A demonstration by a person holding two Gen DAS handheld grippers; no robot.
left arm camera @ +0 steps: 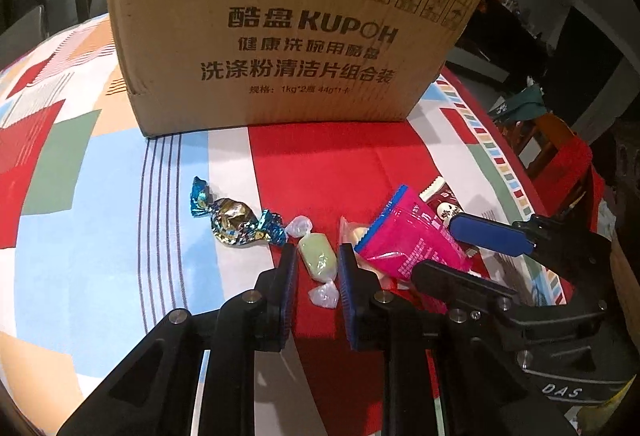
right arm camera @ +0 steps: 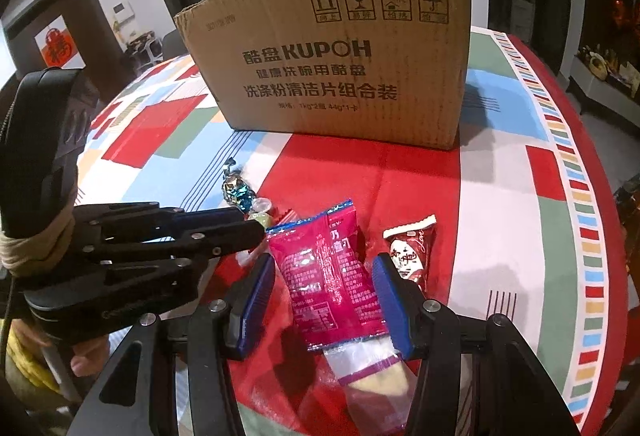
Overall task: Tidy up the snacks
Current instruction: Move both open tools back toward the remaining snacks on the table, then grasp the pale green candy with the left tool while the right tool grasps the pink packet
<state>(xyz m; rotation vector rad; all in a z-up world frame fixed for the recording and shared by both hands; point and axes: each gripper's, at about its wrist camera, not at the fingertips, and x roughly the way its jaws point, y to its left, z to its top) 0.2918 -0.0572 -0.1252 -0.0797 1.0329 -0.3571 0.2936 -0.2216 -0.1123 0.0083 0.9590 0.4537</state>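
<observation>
A pale green wrapped candy (left arm camera: 317, 261) lies on the tablecloth between the fingers of my left gripper (left arm camera: 317, 268), which is open around it. A pink snack packet (right arm camera: 334, 276) lies between the fingers of my right gripper (right arm camera: 325, 286), also open; the packet (left arm camera: 404, 236) shows in the left wrist view too, with the right gripper (left arm camera: 460, 256) around it. A blue-gold foil candy (left arm camera: 232, 218) lies left of the green one. A brown-red snack bar (right arm camera: 412, 248) lies right of the packet. The cardboard box (left arm camera: 288, 32) stands behind.
The table wears a patchwork cloth (left arm camera: 100, 196) of red, blue, white and green. A clear-wrapped pale snack (right arm camera: 376, 376) lies under the pink packet's near end. The table edge (right arm camera: 600, 236) curves along the right. Dark furniture stands beyond.
</observation>
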